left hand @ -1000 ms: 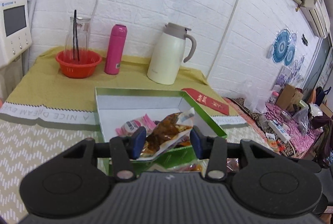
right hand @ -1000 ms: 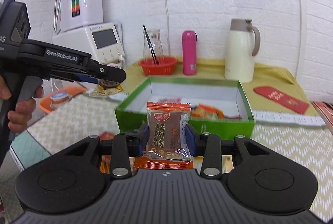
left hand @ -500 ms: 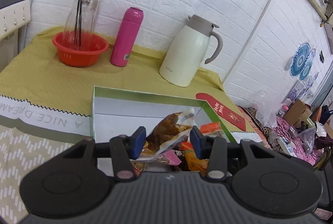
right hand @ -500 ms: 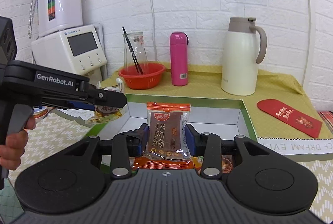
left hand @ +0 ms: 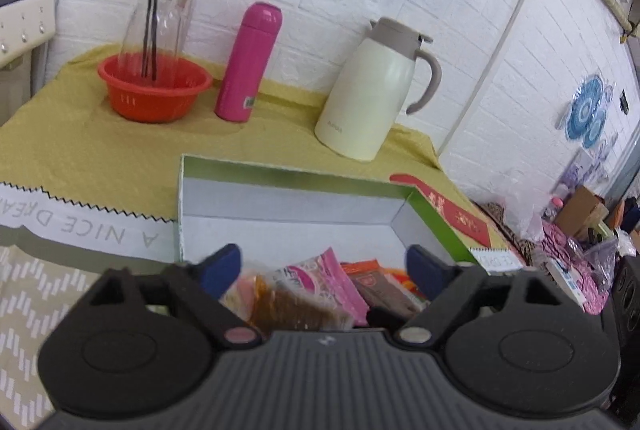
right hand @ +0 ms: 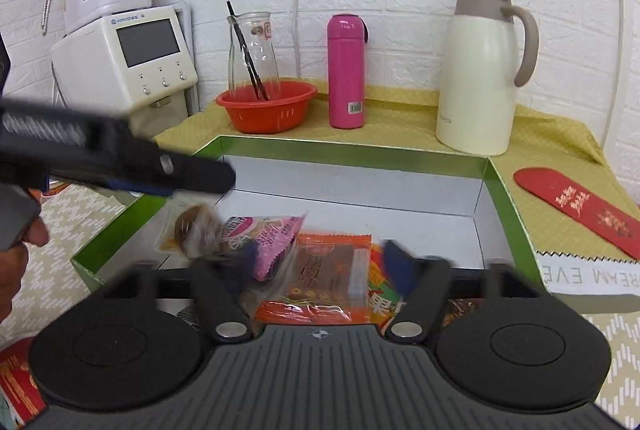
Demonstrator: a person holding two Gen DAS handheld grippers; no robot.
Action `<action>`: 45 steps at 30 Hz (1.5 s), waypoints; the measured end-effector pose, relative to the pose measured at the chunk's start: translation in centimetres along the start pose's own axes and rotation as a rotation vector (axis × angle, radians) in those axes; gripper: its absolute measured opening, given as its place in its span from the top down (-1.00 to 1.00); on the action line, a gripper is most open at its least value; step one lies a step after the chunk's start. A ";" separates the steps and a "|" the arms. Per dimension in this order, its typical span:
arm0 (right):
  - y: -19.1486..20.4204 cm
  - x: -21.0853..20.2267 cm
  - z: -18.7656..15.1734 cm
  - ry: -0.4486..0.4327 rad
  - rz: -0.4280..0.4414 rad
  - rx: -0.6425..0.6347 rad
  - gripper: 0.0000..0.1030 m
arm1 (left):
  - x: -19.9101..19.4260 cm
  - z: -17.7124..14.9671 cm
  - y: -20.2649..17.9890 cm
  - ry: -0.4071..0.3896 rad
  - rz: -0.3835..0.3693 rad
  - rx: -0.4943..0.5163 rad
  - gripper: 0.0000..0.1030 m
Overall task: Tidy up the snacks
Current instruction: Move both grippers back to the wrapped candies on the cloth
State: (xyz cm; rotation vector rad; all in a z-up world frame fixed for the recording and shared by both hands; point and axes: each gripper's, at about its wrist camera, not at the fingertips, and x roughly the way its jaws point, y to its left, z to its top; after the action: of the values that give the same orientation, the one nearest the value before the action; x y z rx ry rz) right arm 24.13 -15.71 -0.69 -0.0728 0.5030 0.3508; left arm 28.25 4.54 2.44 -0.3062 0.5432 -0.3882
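Both grippers have just let go. A second back the left gripper (left hand: 324,264) pinched a brown snack and the right gripper (right hand: 320,258) an orange jerky packet (right hand: 324,274); now both have just been opening and stand wide, nothing pressed between the pads. The jerky packet lies flat in the green box (right hand: 508,198) at its near end, beside a pink packet (right hand: 268,238), with the brown snack (right hand: 196,230) blurred at the left. I count at least four packets in there, the rest hidden by the gripper bodies. Behind the box on the counter (right hand: 400,138): one red basket (right hand: 266,110) holding one glass carafe (right hand: 252,50), one pink flask (right hand: 346,70), one cream jug (right hand: 480,70), one red envelope (right hand: 580,210).
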 end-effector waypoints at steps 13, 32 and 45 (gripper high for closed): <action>0.3 -4.7 0.4 -0.043 -0.004 -0.019 -1.00 | -5.0 -0.1 -4.1 -0.093 0.070 0.102 -0.91; 0.8 -17.2 -3.4 -0.138 -0.050 -0.034 -1.00 | -14.9 -6.2 -8.6 -0.107 0.001 0.136 -0.91; 0.4 -16.0 -9.2 0.020 -0.064 -0.044 -1.00 | -14.1 -13.3 -8.4 0.026 -0.120 0.064 -0.91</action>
State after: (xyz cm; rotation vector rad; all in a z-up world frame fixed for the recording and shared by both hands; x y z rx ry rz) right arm 6.71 -21.74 -1.05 -0.1348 0.5114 0.2992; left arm 7.54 0.81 1.00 -0.2733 0.5386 -0.5251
